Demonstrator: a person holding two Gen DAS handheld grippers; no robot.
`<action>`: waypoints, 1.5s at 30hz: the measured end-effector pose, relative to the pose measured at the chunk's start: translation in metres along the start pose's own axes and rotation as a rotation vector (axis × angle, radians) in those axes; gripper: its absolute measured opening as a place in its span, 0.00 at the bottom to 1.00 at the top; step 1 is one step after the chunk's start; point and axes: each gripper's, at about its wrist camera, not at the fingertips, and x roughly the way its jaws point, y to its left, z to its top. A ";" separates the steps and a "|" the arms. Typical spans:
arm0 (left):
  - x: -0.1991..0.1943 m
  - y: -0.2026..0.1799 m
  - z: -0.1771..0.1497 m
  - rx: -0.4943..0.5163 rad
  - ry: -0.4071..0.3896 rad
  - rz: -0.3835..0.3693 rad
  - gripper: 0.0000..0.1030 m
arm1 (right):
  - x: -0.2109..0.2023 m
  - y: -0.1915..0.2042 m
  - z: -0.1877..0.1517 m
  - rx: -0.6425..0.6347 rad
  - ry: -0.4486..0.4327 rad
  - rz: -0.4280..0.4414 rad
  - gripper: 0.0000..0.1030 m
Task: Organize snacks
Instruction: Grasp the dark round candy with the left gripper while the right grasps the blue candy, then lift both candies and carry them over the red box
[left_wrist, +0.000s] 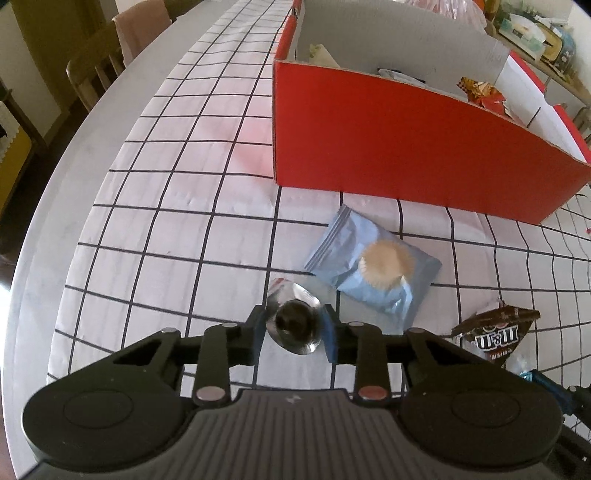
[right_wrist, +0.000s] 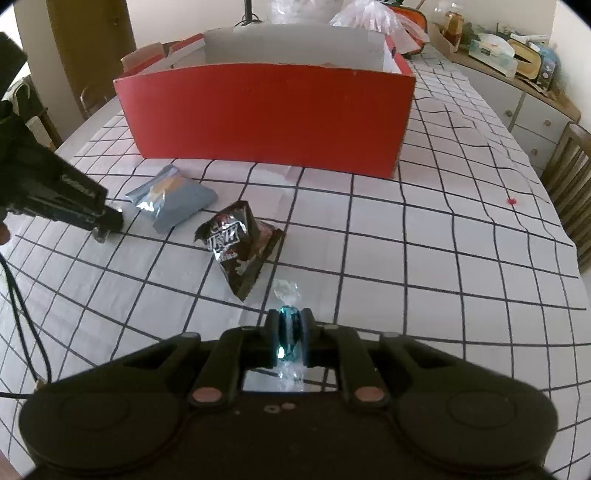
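Observation:
My left gripper (left_wrist: 294, 326) is shut on a round dark sweet in a clear silvery wrapper (left_wrist: 295, 322), low over the checked tablecloth. My right gripper (right_wrist: 290, 332) is shut on a teal sweet in a clear twisted wrapper (right_wrist: 289, 328), also low over the cloth. A light blue cake packet (left_wrist: 373, 262) lies just ahead of the left gripper; it also shows in the right wrist view (right_wrist: 173, 201). A brown M&M's bag (left_wrist: 493, 334) lies to its right, and ahead-left of the right gripper (right_wrist: 242, 247). The red cardboard box (left_wrist: 406, 155) stands beyond, open-topped, with several snacks inside.
The box's front wall (right_wrist: 269, 114) faces the right gripper. The left gripper's body (right_wrist: 59, 192) shows at the left in the right wrist view. Wooden chairs (left_wrist: 96, 74) stand at the table's left edge and right edge (right_wrist: 570, 184). A cluttered sideboard (right_wrist: 517, 48) runs along the far right.

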 end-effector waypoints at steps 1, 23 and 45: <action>-0.001 0.001 -0.001 -0.002 0.002 -0.008 0.24 | -0.001 -0.001 -0.001 0.008 -0.004 -0.002 0.10; -0.061 0.029 -0.022 0.000 -0.043 -0.113 0.23 | -0.065 -0.005 0.013 0.081 -0.117 0.049 0.10; -0.122 -0.004 0.050 0.085 -0.249 -0.158 0.24 | -0.088 0.003 0.137 -0.075 -0.333 0.108 0.10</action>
